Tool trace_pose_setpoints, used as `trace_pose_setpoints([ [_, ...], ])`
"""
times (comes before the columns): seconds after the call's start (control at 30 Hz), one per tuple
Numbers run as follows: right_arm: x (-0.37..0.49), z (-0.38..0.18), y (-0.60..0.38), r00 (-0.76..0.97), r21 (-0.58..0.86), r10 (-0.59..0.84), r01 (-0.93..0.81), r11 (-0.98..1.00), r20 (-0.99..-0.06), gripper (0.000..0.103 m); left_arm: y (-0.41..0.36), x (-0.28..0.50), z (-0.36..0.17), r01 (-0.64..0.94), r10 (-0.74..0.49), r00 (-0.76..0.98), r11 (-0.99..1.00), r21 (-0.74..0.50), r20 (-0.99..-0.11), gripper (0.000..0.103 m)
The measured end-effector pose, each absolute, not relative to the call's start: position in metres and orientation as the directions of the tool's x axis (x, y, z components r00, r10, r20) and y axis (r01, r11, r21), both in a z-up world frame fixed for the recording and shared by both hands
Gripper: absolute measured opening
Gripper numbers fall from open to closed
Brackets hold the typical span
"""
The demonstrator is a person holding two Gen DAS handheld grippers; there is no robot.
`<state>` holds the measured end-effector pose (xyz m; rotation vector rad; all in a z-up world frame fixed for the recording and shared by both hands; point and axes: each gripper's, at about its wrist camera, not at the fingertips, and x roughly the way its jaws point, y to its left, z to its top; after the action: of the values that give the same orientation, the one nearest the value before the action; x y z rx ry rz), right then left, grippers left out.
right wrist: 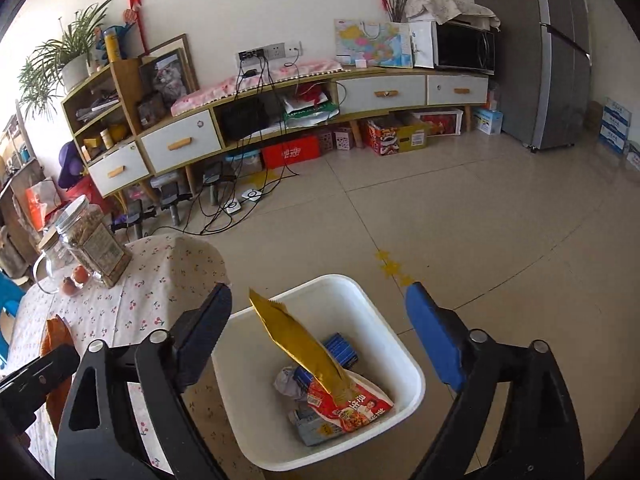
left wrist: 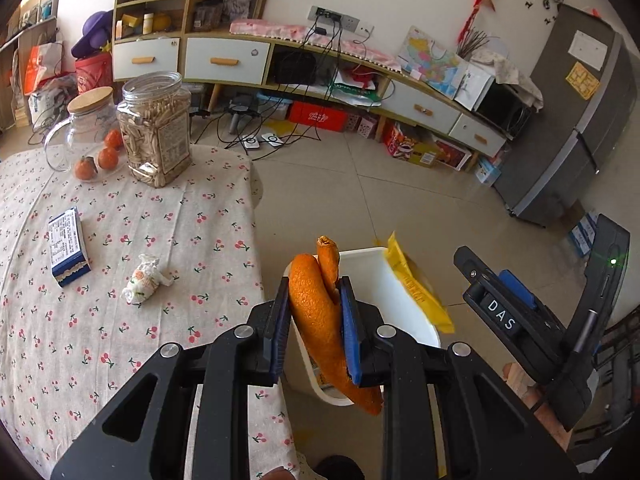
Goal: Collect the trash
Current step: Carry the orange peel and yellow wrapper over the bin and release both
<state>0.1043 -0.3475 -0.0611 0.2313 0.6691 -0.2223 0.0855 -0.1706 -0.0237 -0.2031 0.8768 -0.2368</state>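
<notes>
My left gripper (left wrist: 314, 312) is shut on a long orange peel (left wrist: 316, 308) and holds it over the near rim of a white trash bin (left wrist: 384, 280) beside the table. My right gripper (right wrist: 320, 328) is open and empty above the same bin (right wrist: 400, 344). In the bin lie a gold wrapper (right wrist: 296, 340), a red snack bag (right wrist: 352, 404), a blue pack and crumpled paper. A crumpled white wrapper (left wrist: 145, 279) and a small blue box (left wrist: 68, 246) lie on the table. The peel also shows in the right wrist view (right wrist: 56, 336).
The table has a cherry-print cloth (left wrist: 160, 340). At its far end stand a seed jar (left wrist: 156, 128) and a glass jar with tangerines (left wrist: 90, 136). Tiled floor lies beyond, with cables, a long TV cabinet (left wrist: 320, 68) and a grey fridge (left wrist: 576, 120).
</notes>
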Motion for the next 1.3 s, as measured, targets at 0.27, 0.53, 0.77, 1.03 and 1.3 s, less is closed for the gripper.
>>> trace_pose_setpoints([
  [0.27,0.083,-0.071,-0.395,0.682,0.067,-0.272,0.427,0.902,-0.678,0.096,-0.211,0.093,-0.051,0.158,-0.333,0.549,0.942,-0.296,-0.766,0.024],
  [0.53,0.069,-0.067,-0.412,0.649,-0.046,-0.374,0.463,0.885,-0.662,0.096,-0.234,0.103,-0.076,0.180,-0.348,0.503,0.937,-0.299,-0.791,0.024],
  [0.77,0.072,-0.073,-0.413,0.620,-0.093,-0.381,0.444,0.891,-0.686,0.096,-0.242,0.110,-0.091,0.193,-0.401,0.461,0.916,-0.351,-0.792,0.026],
  [1.03,0.071,-0.072,-0.412,0.619,-0.094,-0.387,0.451,0.887,-0.683,0.096,-0.244,0.116,-0.088,0.214,-0.405,0.473,0.914,-0.344,-0.783,0.068],
  [1.3,0.076,-0.066,-0.382,0.654,-0.100,-0.364,0.404,0.909,-0.663,0.096,-0.226,0.104,-0.075,0.165,-0.274,0.565,0.962,-0.219,-0.779,0.075],
])
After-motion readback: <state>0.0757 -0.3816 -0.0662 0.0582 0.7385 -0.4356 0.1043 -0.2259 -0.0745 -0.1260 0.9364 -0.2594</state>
